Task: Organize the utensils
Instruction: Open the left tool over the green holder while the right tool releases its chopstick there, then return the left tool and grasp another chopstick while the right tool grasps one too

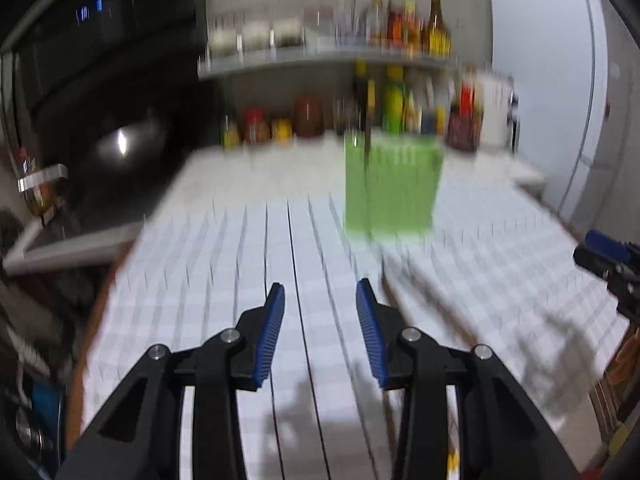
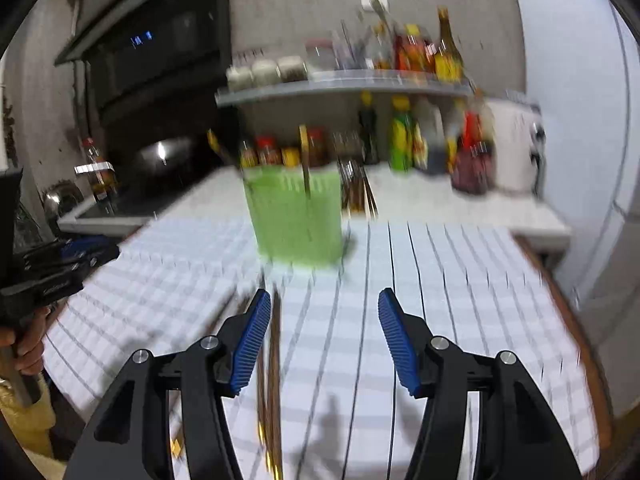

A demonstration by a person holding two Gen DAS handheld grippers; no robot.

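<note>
Left wrist: left tool [image 1: 320, 292] apart, gripping nothing, above checked cloth [image 1: 224, 264]. Green holder [image 1: 392, 188] toward bench's far edge, one dark utensil [image 1: 366, 136] already inside. Blurred sticks [image 1: 448, 312] lying on cloth nearer.

Right wrist: right tool [image 2: 324, 300] apart, empty. Chopsticks [image 2: 272, 380] loose beside left pad, still to go in holder [image 2: 296, 220]. Early stage, probably.

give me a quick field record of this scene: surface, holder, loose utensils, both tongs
surface: checked cloth over a counter
holder: green slotted utensil holder standing upright on the cloth, a few handles sticking out of it
loose utensils: brown chopsticks lying on the cloth, in front of the holder
left tongs: open, nothing between the pads
right tongs: open, not gripping; the chopsticks lie below its left pad
image quality: both views motion-blurred
</note>
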